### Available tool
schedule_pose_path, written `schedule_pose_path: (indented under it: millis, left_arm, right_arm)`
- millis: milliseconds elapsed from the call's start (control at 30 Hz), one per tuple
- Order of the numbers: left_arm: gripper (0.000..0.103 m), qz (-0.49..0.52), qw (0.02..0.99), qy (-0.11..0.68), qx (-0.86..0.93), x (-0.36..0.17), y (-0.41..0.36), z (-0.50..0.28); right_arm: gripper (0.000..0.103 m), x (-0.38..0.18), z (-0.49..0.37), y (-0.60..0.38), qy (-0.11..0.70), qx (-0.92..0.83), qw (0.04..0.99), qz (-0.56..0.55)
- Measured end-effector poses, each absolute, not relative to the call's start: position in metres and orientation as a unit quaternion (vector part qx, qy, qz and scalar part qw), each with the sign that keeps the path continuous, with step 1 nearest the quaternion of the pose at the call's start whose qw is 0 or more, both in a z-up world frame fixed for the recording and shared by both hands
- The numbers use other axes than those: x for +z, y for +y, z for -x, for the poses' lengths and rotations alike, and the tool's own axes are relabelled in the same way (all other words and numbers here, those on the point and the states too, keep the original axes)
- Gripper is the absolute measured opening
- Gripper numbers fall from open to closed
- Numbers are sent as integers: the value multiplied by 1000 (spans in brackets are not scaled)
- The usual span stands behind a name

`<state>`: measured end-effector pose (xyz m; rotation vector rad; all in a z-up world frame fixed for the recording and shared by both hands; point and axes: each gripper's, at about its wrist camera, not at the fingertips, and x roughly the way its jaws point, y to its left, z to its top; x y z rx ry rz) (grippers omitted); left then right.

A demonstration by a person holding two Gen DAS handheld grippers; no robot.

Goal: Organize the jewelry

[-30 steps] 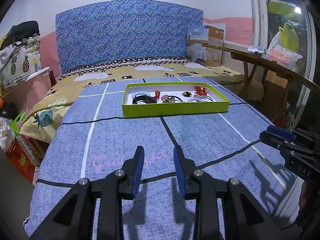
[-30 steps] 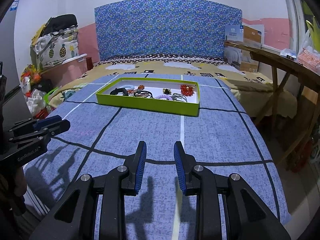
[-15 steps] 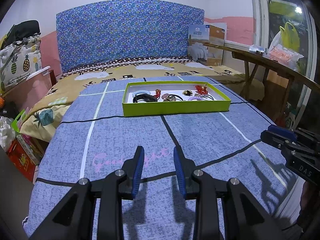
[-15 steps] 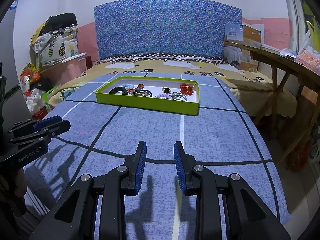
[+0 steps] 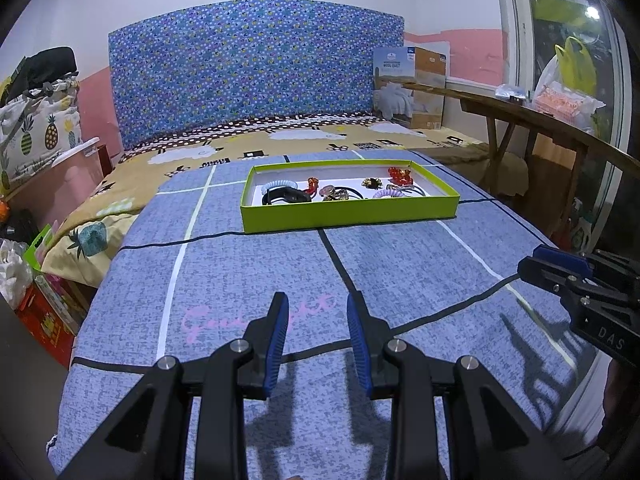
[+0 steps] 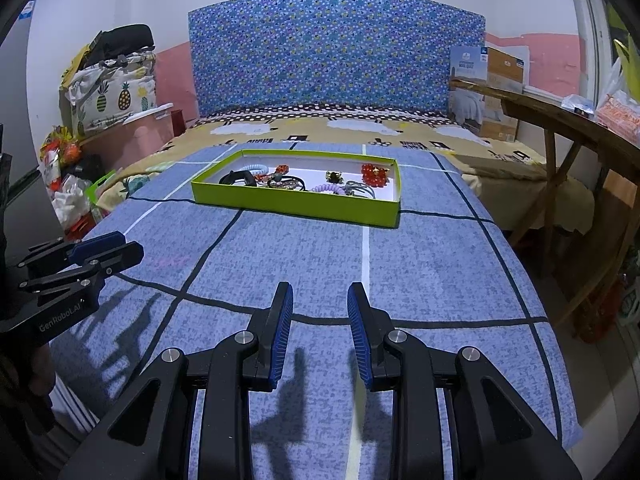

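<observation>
Blue checked bedspread (image 5: 248, 264) covers the bed ahead of you. A lime-green tray (image 5: 348, 212) sits on it, well beyond both grippers, holding the jewelry (image 6: 370, 174) in a loose scatter. Your left gripper (image 5: 318, 320) and right gripper (image 6: 320, 312) hover over bare cloth, jaws parted, gripping nothing.

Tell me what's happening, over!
Left gripper open, empty. Right gripper open, empty. Jewelry inside green tray, far ahead. Nothing between, over.

right gripper (image 5: 560, 268): "DAS" | left gripper (image 6: 108, 248): "GenRobot.AI" | cardboard box (image 5: 410, 86): "WOOL QUILT"
</observation>
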<state>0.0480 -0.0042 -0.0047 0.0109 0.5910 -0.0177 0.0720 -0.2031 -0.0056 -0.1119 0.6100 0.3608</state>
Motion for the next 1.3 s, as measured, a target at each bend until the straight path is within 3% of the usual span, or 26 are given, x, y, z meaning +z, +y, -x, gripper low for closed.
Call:
schedule_pose_path:
  millis: [1300]
  left_arm:
    - [32,-16,957,290,12,-9,-3,-47]
  right_arm:
    - [29,-8,-71,-202,300,177,936,59]
